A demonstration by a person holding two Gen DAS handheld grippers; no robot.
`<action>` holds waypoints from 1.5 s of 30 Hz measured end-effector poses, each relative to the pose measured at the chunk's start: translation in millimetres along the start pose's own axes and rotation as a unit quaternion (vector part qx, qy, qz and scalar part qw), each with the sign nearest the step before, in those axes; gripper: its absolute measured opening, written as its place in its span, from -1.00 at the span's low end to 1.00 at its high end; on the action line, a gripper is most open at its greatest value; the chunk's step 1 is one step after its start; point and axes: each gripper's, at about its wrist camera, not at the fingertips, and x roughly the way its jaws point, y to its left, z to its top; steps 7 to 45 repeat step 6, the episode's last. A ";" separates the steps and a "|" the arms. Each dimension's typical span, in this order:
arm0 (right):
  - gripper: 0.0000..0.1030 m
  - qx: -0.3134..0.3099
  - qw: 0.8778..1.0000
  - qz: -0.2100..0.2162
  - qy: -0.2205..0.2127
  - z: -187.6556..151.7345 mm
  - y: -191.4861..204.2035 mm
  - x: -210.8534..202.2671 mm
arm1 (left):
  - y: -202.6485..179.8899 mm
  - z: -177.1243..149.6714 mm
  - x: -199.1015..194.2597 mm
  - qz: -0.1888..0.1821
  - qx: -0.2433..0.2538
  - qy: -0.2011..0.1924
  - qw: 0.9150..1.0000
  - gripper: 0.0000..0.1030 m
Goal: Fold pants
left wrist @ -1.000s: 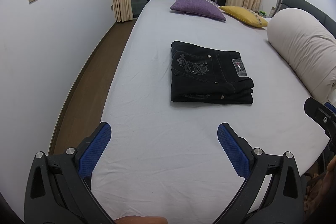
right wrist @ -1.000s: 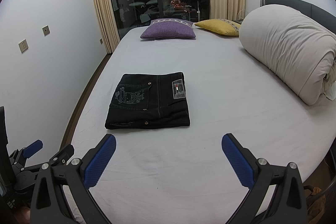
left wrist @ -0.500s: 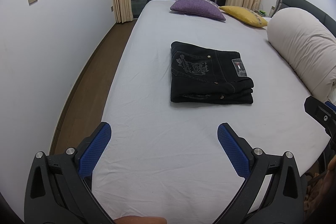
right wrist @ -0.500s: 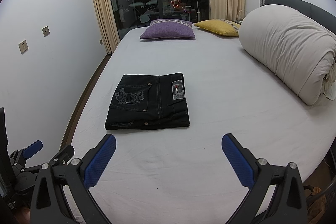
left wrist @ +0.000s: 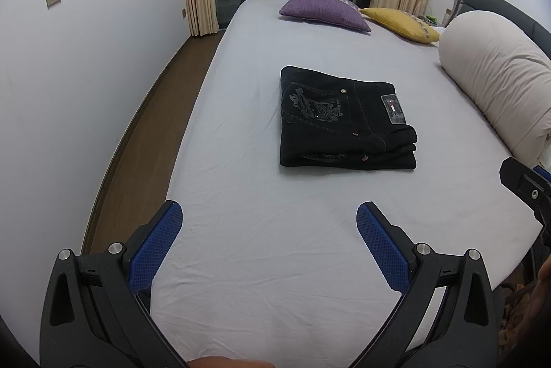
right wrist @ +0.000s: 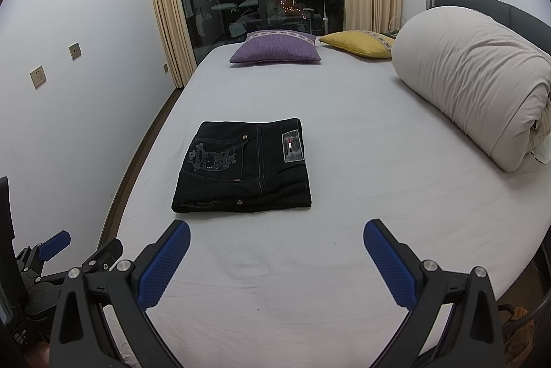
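Black denim: one pair of jeans [left wrist: 344, 120], folded into a compact rectangle, lies on the bed [left wrist: 248, 230] toward 12 o'clock from my left gripper [left wrist: 268, 216] and 11 o'clock from my right gripper [right wrist: 275, 233]. I count two cushions, one purple cushion [right wrist: 275, 47] and one yellow cushion [right wrist: 358, 42], plus one rolled duvet [right wrist: 471, 75] at 2 o'clock. Both jaws stand wide apart, holding nothing, above the sheet.
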 end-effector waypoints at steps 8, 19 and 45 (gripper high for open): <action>1.00 0.004 1.000 0.000 0.002 -5.9 -2.2 -0.6 | -2.5 0.9 0.4 0.019 0.009 -0.009 1.000 1.00; 1.00 0.004 1.000 0.000 0.002 -5.9 -2.2 -0.6 | -2.5 0.9 0.4 0.019 0.009 -0.009 1.000 1.00; 1.00 0.004 1.000 0.000 0.002 -5.9 -2.2 -0.6 | -2.5 0.9 0.4 0.019 0.009 -0.009 1.000 1.00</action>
